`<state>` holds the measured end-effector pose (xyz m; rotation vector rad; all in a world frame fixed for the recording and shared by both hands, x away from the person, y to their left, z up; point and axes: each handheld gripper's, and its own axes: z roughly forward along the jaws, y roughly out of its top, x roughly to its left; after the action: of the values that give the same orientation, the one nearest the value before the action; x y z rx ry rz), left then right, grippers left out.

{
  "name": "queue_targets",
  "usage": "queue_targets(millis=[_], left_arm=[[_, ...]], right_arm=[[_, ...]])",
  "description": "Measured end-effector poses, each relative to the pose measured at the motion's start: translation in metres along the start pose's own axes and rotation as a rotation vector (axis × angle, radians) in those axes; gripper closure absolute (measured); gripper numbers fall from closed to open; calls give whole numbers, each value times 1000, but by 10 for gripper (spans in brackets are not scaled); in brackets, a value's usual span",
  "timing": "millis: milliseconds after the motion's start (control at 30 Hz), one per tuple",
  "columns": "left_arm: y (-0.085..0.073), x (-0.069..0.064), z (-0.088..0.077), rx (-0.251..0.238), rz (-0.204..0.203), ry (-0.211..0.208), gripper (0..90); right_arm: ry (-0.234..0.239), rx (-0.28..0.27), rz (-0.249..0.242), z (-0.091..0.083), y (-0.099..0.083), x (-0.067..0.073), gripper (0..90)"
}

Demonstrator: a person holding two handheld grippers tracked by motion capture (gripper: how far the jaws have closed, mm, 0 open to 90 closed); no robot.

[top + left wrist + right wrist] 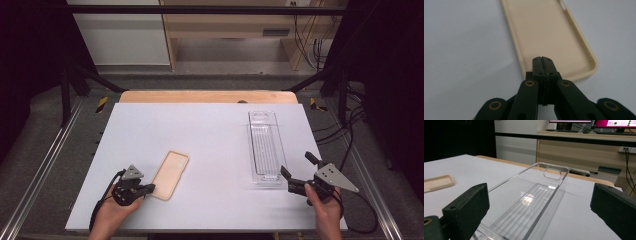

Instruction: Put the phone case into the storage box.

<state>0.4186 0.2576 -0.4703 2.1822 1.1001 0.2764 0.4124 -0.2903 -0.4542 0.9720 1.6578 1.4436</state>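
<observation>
A white table (pixel 210 130) carries a long clear plastic tray (pixel 265 147) towards its right side and a beige phone case (pixel 170 174) lying hollow side up near the left front. The right gripper (pixel 299 171) sits just before the tray's near end, jaws spread wide and empty; that end is cut off in its own view. The left gripper (pixel 150 189), clenched on nothing, has its tips over the case's near corner, and contact is hard to judge.

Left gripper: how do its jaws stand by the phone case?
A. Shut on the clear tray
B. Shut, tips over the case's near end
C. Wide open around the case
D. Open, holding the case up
B: the left gripper has its jaws pressed together, nothing between them, above the near end of the beige phone case, which lies flat on the table.
</observation>
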Motion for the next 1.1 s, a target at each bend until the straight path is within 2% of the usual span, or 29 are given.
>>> queue_targets(millis=[67,167,267,367,467,700,1100], left_arm=[[-3,1,-4,4,-1,7,900],[-5,1,-6,13,21,20,900],[-6,1,-8,16,13,22,900],[-8,3,-10,17,12,30,900],[-11,4,-11,5,-2,29,900],[-17,0,-12,-36,-8,60,900],[-16,-1,-12,-22,7,72,900]], right_arm=[[2,-1,2,0,1,1,25],[-2,1,-4,1,1,1,24],[-13,0,-5,0,1,0,25],[-30,-14,30,0,0,-6,22],[-37,-10,23,1,0,-6,22],[-20,-14,1,0,2,-1,23],[-21,-7,2,1,1,-1,23]])
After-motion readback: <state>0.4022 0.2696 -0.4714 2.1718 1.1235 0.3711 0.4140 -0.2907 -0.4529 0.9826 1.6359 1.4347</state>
